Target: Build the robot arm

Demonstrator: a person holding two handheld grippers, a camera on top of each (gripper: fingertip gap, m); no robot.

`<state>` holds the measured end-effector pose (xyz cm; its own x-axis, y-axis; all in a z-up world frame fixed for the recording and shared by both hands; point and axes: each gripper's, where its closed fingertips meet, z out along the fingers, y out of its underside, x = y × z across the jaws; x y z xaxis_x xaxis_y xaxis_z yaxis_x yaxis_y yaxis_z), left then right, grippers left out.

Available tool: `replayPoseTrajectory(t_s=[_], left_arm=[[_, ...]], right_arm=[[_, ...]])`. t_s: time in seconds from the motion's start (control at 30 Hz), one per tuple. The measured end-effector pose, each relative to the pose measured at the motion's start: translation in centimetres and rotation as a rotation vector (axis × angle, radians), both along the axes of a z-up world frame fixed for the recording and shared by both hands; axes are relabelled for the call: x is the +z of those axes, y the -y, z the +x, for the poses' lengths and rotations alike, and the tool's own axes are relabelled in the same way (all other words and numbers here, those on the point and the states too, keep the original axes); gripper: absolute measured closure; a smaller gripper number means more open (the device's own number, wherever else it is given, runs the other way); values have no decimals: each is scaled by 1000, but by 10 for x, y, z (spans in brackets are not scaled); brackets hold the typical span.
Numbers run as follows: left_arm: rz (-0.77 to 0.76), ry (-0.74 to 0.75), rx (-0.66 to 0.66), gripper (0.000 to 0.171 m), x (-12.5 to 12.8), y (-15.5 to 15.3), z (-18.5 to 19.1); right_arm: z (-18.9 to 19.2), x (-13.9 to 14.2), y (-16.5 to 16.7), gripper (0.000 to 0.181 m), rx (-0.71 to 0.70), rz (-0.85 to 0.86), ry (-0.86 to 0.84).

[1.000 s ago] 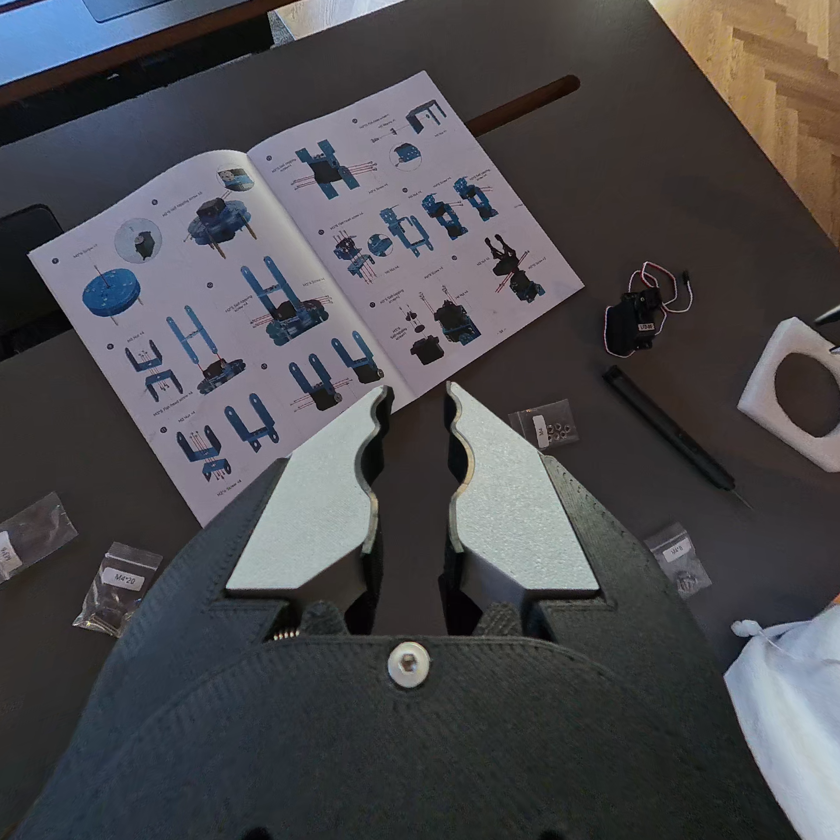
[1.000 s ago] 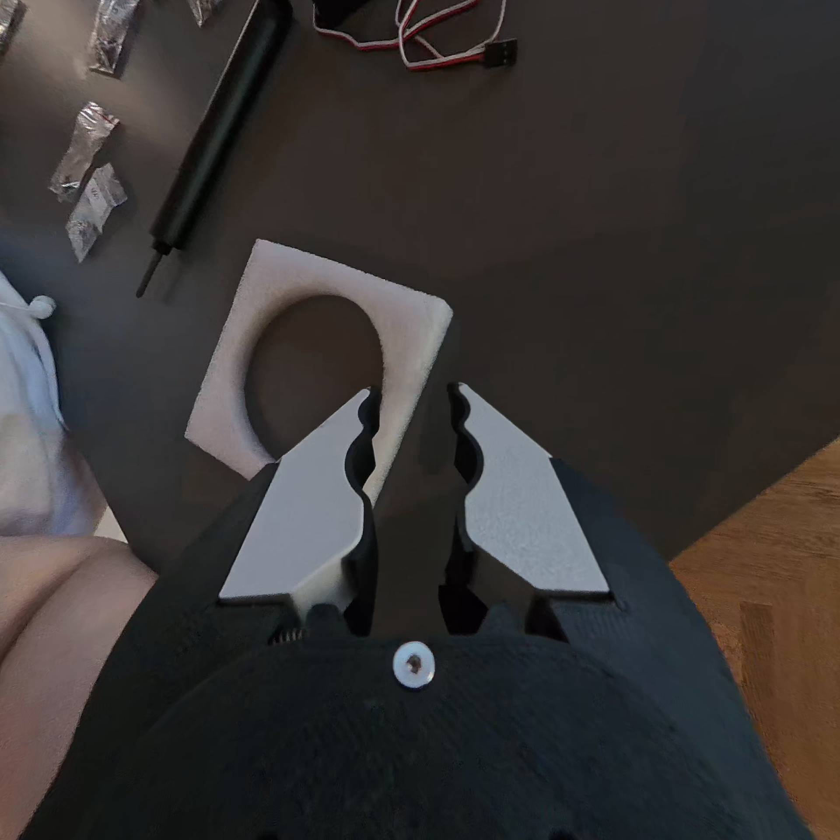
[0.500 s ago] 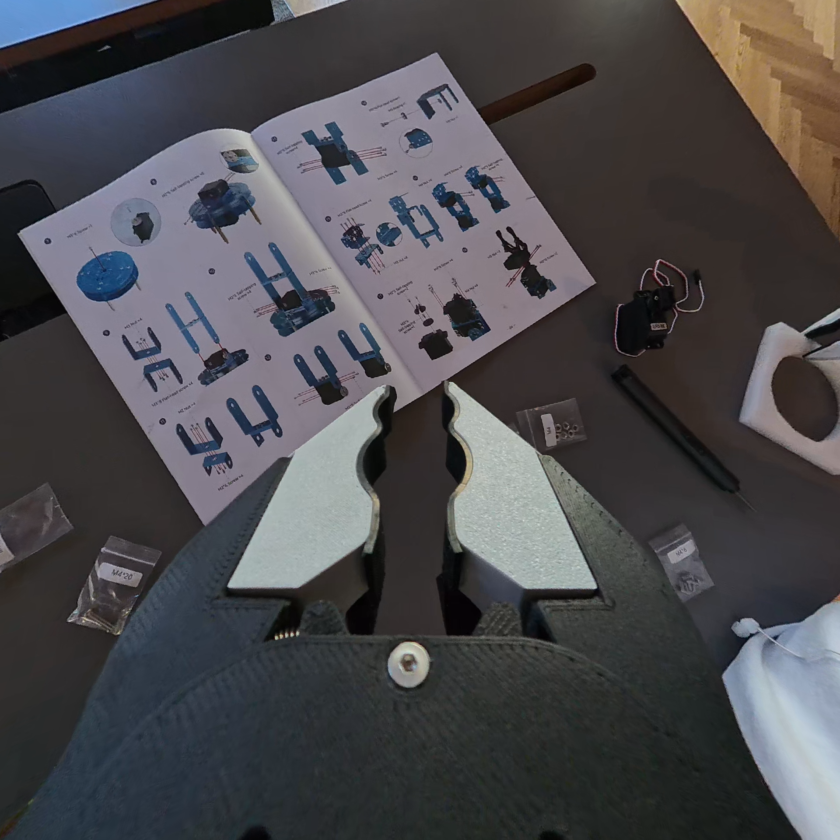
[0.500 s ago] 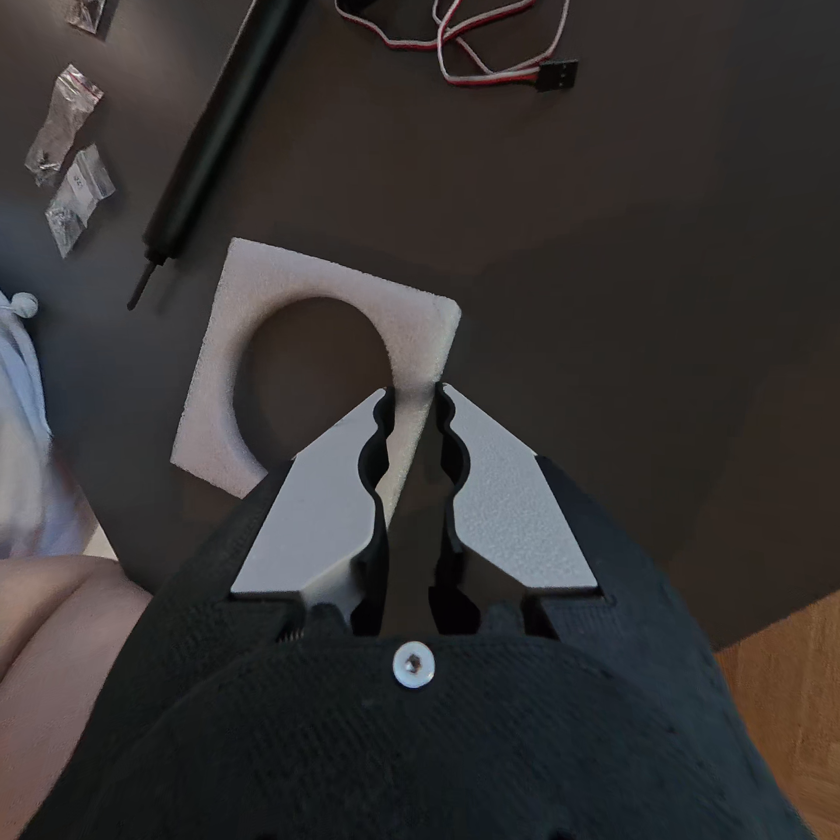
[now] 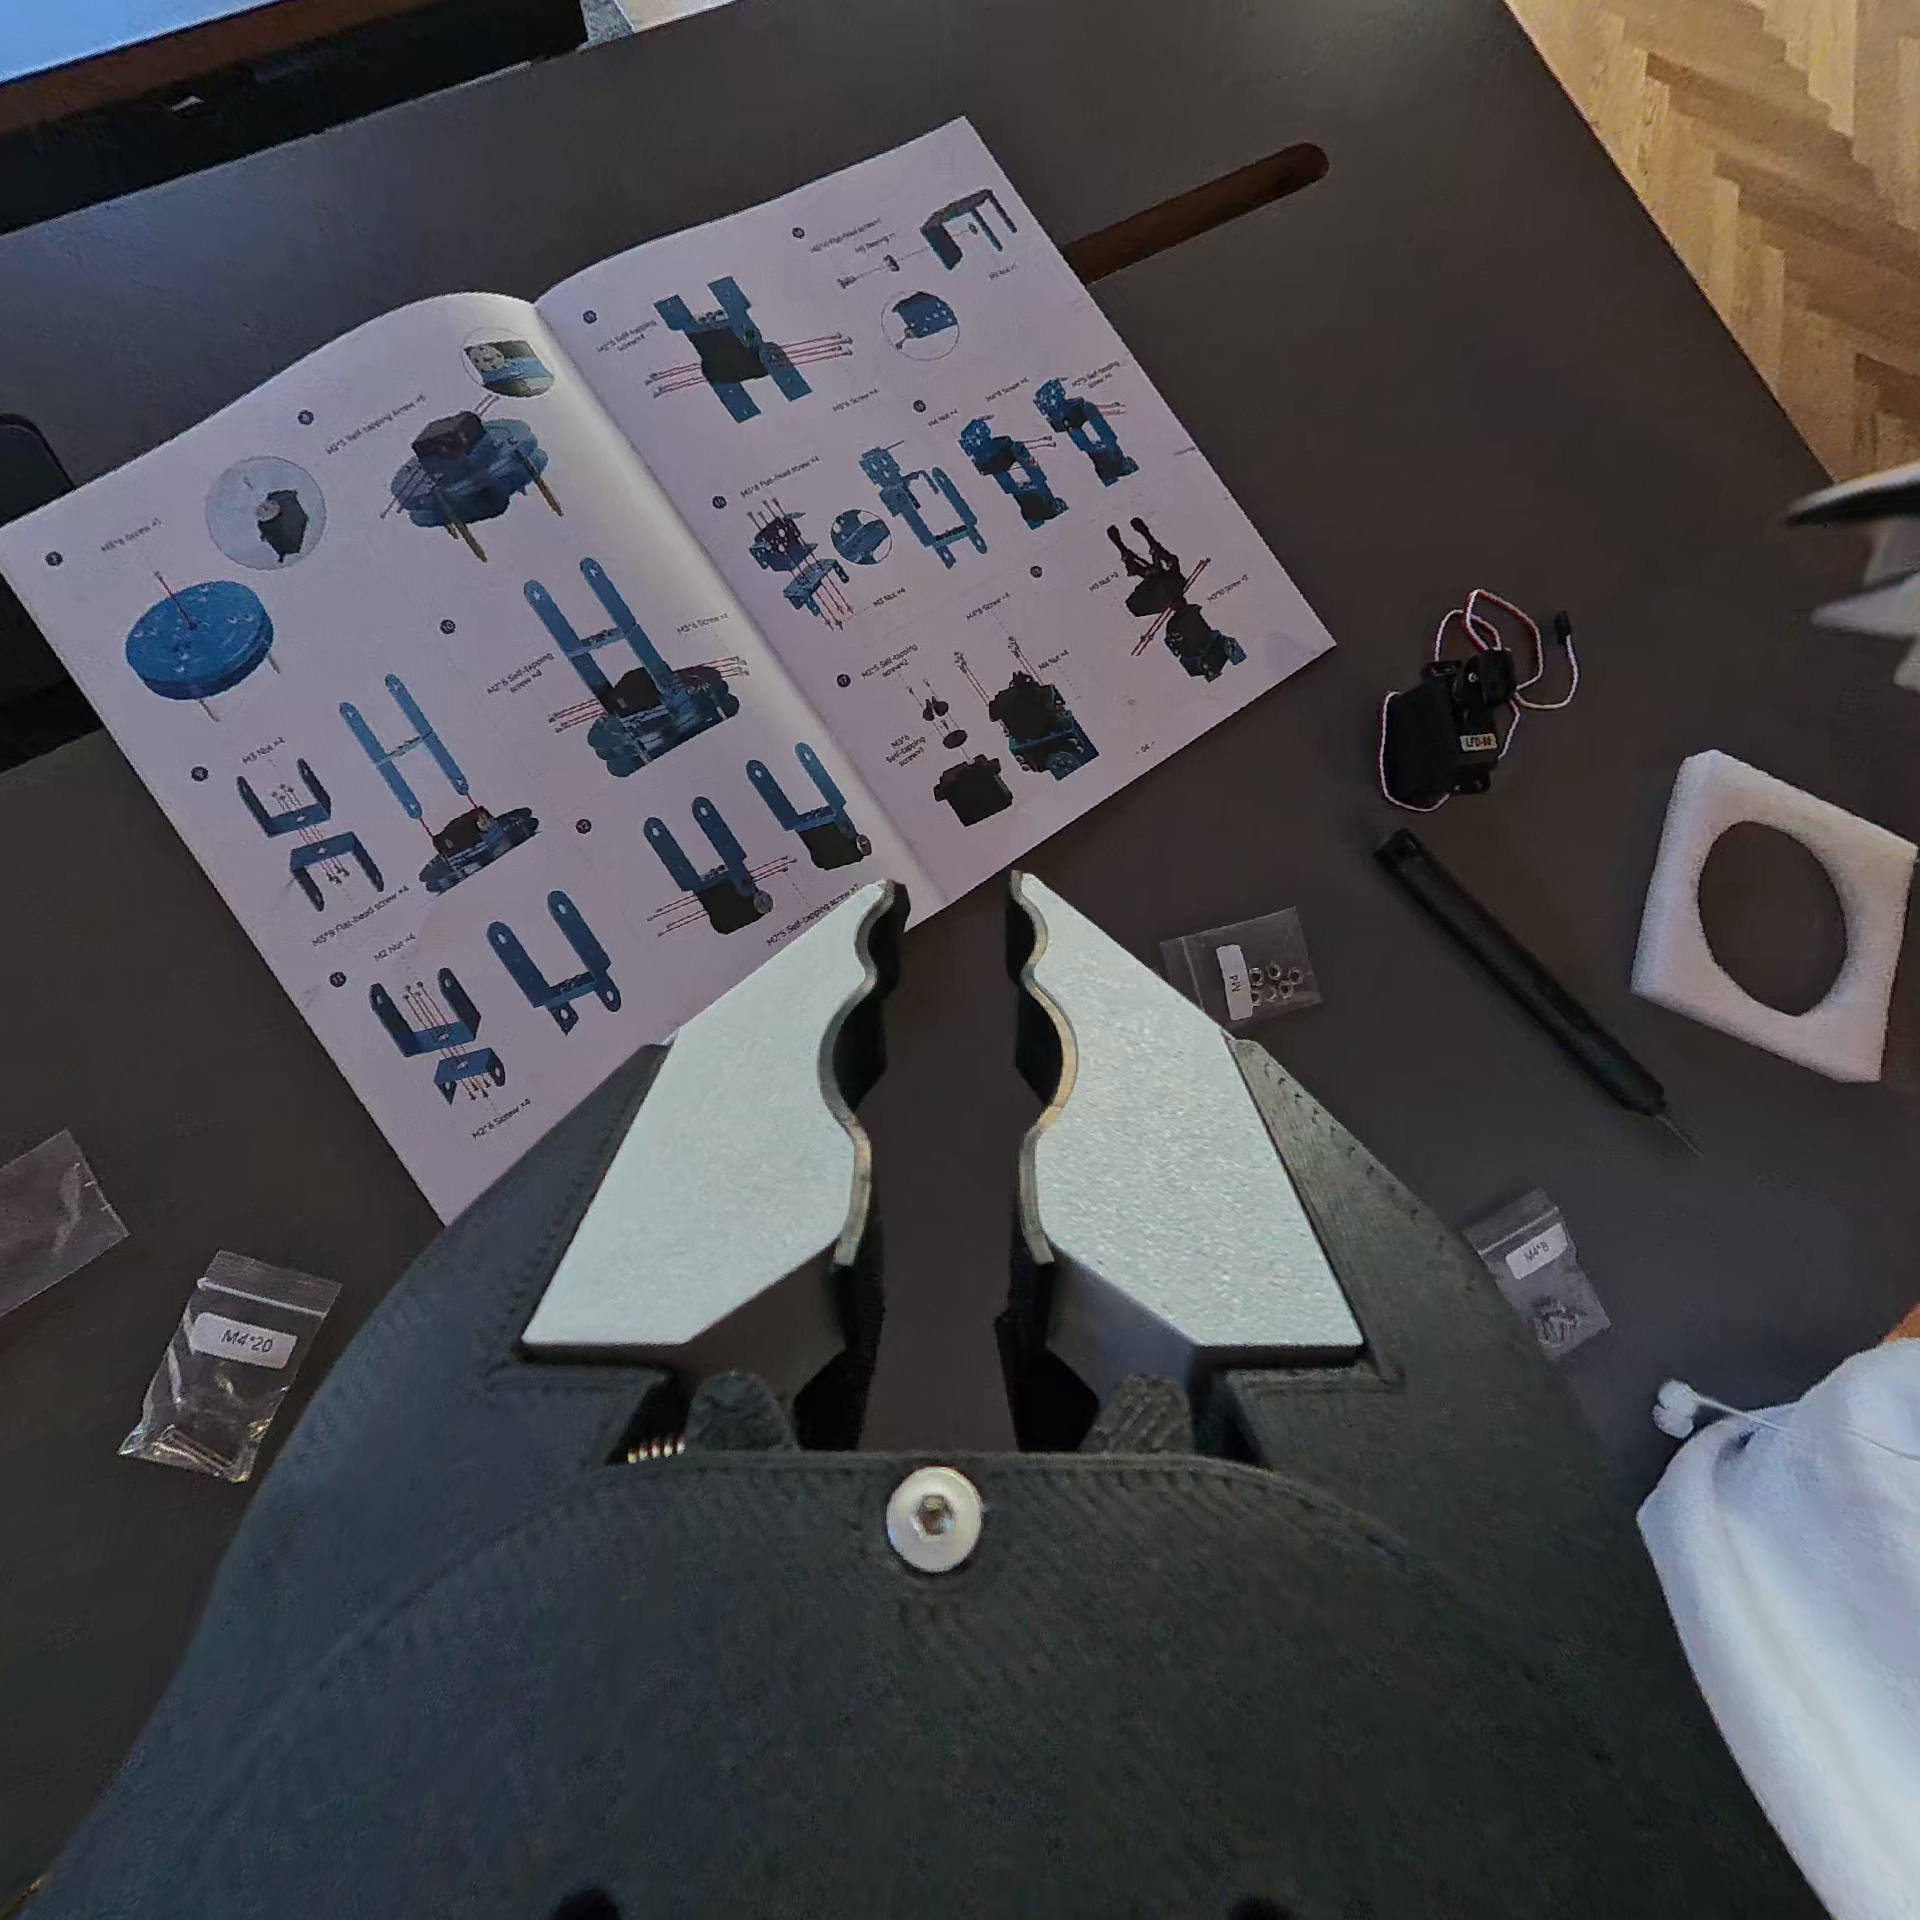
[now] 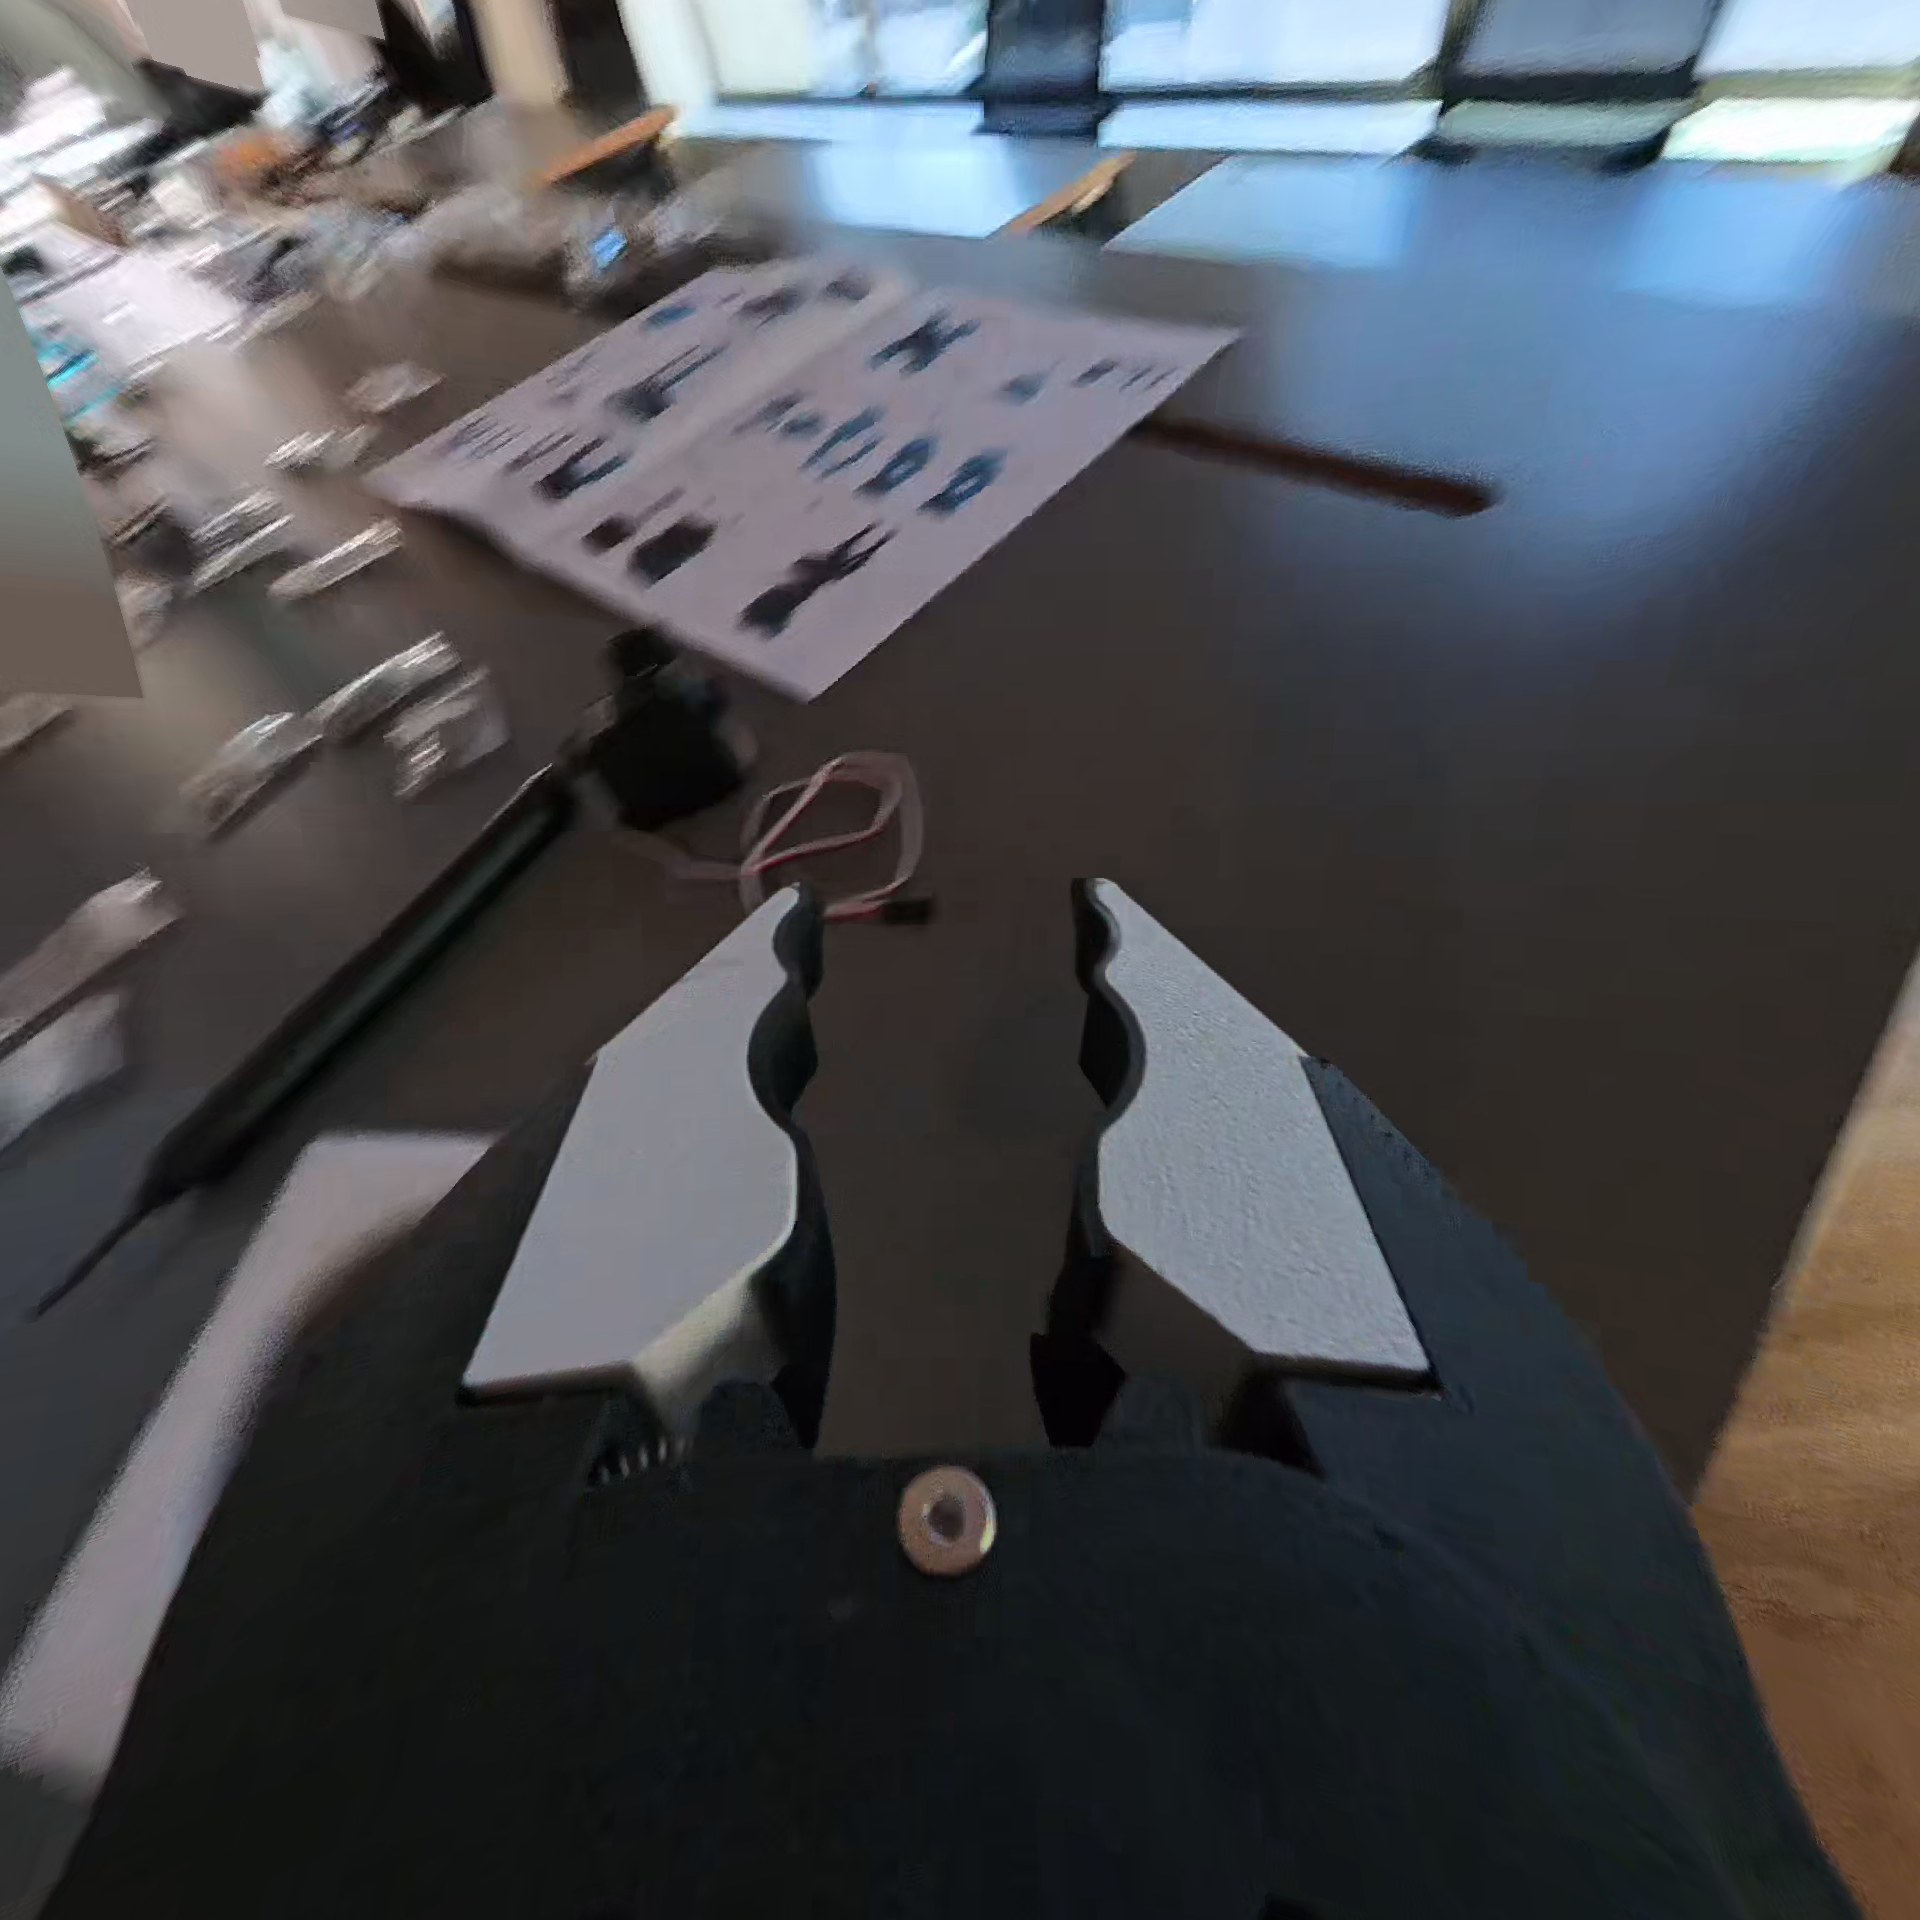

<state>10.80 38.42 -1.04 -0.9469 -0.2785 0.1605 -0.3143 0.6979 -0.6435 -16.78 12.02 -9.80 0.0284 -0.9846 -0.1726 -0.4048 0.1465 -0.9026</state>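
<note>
My left gripper (image 5: 956, 899) is open and empty. It hovers over the dark table (image 5: 1403, 343) at the near edge of an open instruction booklet (image 5: 644, 623). My right gripper (image 6: 943, 902) is open wide and empty above the table, and its view is blurred. It points toward a black servo (image 6: 675, 748) with red and white wires (image 6: 831, 821). A white foam square with a round hole (image 6: 260, 1299) lies flat to its lower left. In the left wrist view the foam (image 5: 1714, 800) lies at the right, and the right gripper (image 5: 1860, 561) shows as a blur above it.
A black screwdriver (image 5: 1517, 977) lies between the servo (image 5: 1444, 738) and the foam. Small bags of screws and nuts (image 5: 1247, 966) (image 5: 1538, 1283) (image 5: 239, 1361) lie around the booklet. A white cloth bag (image 5: 1808, 1558) sits at the near right. The table edge and wood floor (image 6: 1818, 1351) are to the right. My right fingertips sit around 40 cm from my left ones. To reach the foam (image 5: 1714, 800) in a straight line is about 9 cm for my right fingers, about 40 cm for my left. The right tips stand about 15 cm off the black servo (image 6: 675, 748).
My right gripper narrowed around the foam's edge, then opened wide and swung up off it to face across the table. The left gripper barely moved.
</note>
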Motion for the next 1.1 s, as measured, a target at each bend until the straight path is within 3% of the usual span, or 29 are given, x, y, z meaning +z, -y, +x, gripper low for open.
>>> replayPoseTrajectory(t_s=[0.07,0.17,0.4,0.87,1.1], left_arm=[[-2,-5,0,151,2,0,-3],[-28,16,-10,149,10,1,-7],[-71,27,65,136,17,1,6],[-156,33,41,138,28,23,-2],[-147,34,29,139,27,24,-5]], right_arm=[[8,-6,27,119,-146,-108,16],[9,-11,58,121,-326,-280,9],[2,2,81,122,-466,-423,67],[8,-4,71,118,-383,-556,31],[9,-4,67,142,-353,-543,43]])
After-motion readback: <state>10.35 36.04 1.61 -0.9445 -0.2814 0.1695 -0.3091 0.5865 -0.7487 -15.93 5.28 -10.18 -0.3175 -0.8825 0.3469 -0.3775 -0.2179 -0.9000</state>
